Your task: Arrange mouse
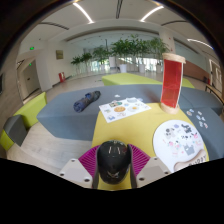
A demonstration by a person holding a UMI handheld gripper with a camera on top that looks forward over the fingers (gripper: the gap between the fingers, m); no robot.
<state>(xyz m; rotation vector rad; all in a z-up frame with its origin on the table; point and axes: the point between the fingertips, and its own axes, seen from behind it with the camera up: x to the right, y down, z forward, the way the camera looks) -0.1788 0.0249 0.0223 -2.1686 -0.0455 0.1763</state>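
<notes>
Although the gripper (113, 170) shows only the tips of its two fingers, the dark mouse (113, 160) plainly sits between them, its rounded back toward the camera and its long axis running straight ahead along the fingers. The magenta pads (90, 157) flank it closely at either side; they look pressed against its flanks, so the gripper is judged to be pinching the mouse, not merely standing about it (the contact line itself is too small to confirm). Whether the mouse is lifted or resting on the surface (140, 125) cannot be told from this view.

Beyond the fingers the surface is yellow nearby and grey farther off, smooth and matte. Ahead and a little to the right lies a white printed sheet (124, 107), flat and rectangular, and nearer on the right a round white mat (180, 140) with small dark motifs, thin and probably soft. A tall red and white upright box (172, 82) stands past the sheet, rigid and smooth-sided. Well to the left on the grey part lies a dark elongated object (87, 99), its kind unclear. Green plants (125, 47) line the far side of the room.

Since the mouse is glossy, curved plastic, it may slip if the squeeze loosens; the likely goal is somewhere ahead and to the right.
</notes>
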